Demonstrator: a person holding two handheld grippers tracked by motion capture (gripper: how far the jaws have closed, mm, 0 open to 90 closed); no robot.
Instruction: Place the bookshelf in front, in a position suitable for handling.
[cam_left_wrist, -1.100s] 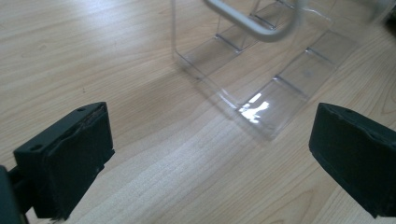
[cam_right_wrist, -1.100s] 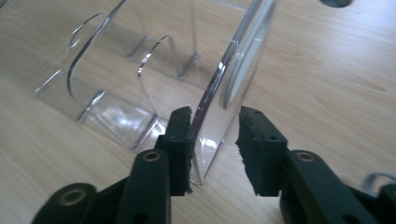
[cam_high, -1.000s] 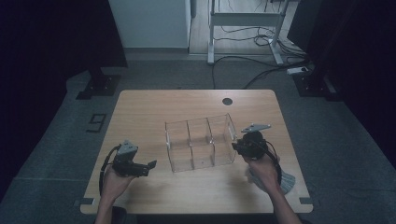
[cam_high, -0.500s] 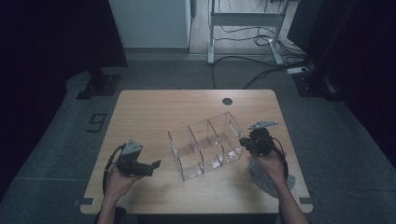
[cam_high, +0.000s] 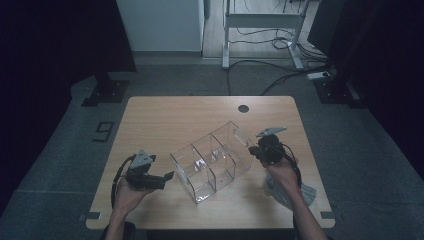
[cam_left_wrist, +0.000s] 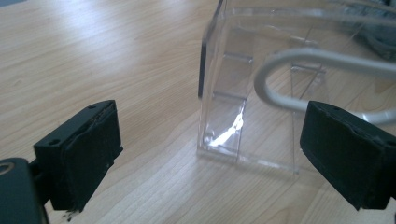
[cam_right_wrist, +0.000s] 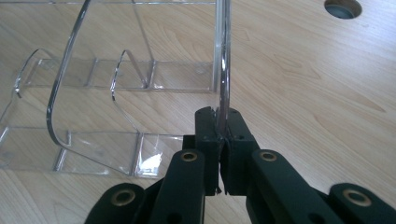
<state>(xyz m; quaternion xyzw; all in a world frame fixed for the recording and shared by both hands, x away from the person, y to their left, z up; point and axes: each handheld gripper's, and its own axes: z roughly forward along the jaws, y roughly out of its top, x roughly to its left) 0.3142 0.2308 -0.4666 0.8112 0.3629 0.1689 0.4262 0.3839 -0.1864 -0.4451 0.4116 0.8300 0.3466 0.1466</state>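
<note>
Acrylic organizer (cam_high: 212, 162) wall pinched by right hand-held gripper (cam_right_wrist: 223, 122) (left hand-held gripper (cam_high: 167, 176) spread, level).

The high view is dimly lit: the wooden table (cam_high: 165, 120) is seen as the one lighter area, while the floor and the sides are lost in near black. The gripper views are much brighter. A white glare is reflected on the clear organizer (cam_left_wrist: 243, 112). Its far parts and the black pads (cam_left_wrist: 79, 154) are slightly blurred.
</note>
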